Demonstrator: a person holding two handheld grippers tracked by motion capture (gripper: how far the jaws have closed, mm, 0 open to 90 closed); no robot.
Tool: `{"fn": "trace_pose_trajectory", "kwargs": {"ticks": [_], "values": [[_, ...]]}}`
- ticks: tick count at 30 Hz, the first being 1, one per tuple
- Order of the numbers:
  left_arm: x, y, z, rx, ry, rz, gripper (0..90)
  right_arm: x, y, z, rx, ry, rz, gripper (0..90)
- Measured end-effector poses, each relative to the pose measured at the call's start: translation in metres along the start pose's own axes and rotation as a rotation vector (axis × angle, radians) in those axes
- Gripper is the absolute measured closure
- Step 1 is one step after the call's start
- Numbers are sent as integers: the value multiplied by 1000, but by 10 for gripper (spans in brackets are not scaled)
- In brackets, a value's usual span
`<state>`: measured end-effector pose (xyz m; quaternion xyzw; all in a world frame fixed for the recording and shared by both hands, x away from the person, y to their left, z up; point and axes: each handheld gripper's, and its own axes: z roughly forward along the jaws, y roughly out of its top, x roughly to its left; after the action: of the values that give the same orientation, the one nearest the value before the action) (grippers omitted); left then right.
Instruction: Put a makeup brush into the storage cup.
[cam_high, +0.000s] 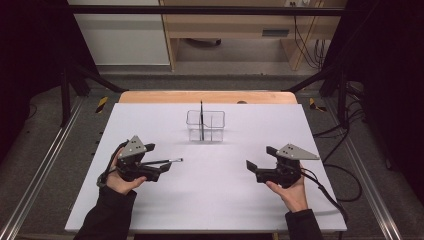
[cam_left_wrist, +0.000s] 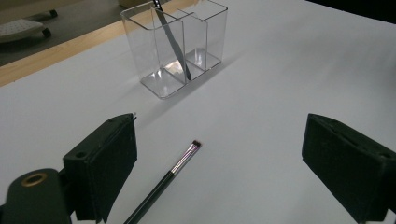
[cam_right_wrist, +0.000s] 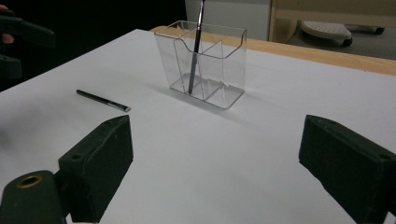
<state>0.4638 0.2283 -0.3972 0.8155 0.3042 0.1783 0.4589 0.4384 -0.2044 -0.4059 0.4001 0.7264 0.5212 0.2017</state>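
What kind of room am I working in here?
Probably a lab recording rig, not a home: a white table framed by metal rails, loose cables on the grey floor, and wooden furniture behind.

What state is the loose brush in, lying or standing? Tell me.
Lying flat: the loose brush rests on the white table, outside the clear organizer.

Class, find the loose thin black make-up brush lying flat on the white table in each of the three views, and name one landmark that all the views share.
High view: the thin black make-up brush lies left of centre, beside the left gripper.
Left gripper view: brush at bottom centre, between the open jaws.
Right gripper view: brush at left, lying flat.
Shared landmark: the clear plastic divided holder with another brush standing in it.
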Motion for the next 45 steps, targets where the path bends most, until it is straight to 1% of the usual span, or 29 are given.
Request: {"fn": "trace_pose_trajectory", "kwargs": {"ticks": [3,6,10,12,13,15,17,18,19,20,21,24,25,28,30,32,33,34,35,36,39,44,45], "values": [[3,1,0,19,4,9,94,-2,-3,-4,8,-9,0,103],[4,1,0,27,4,14,93,-3,-5,-7,9,-13,-1,103],[9,3,0,57,11,24,96,-4,-9,-12,8,-21,5,102],[10,3,0,59,11,25,100,-4,-9,-13,8,-22,5,102],[11,2,0,72,8,25,102,-4,-10,-14,9,-24,3,102],[12,2,1,78,8,27,104,-4,-11,-14,14,-26,3,102],[13,2,2,102,8,37,106,-4,-11,-15,15,-25,3,102],[13,2,2,102,8,37,106,-3,-11,-15,16,-26,2,102],[14,3,3,117,8,48,106,-3,-12,-15,17,-26,1,102],[14,3,3,117,8,48,107,-3,-12,-15,17,-26,1,102],[15,4,3,126,6,58,109,-3,-12,-16,13,-24,2,102],[17,6,4,137,7,59,116,-2,-12,-16,15,-21,0,102],[19,6,6,151,9,60,117,-2,-12,-17,17,-20,-2,103],[21,6,9,159,5,61,132,-1,-12,-16,19,-19,-1,103],[22,4,12,173,2,70,151,-1,-13,-16,21,-17,-2,104],[22,2,17,200,7,85,150,0,-13,-16,20,-16,-1,104],[23,0,21,226,2,92,149,0,-13,-16,22,-16,-2,104],[23,0,21,226,2,92,145,0,-13,-16,22,-16,-2,104],[23,-1,25,247,1,98,144,1,-14,-16,26,-15,-4,104],[23,-1,25,247,1,98,145,1,-14,-16,26,-15,-4,104],[23,-3,30,269,-2,110,151,1,-15,-16,28,-16,-6,104],[24,-7,39,313,-2,111,155,1,-15,-16,30,-20,-8,103],[25,-9,42,333,-5,106,157,2,-15,-16,30,-20,-8,103]]}}
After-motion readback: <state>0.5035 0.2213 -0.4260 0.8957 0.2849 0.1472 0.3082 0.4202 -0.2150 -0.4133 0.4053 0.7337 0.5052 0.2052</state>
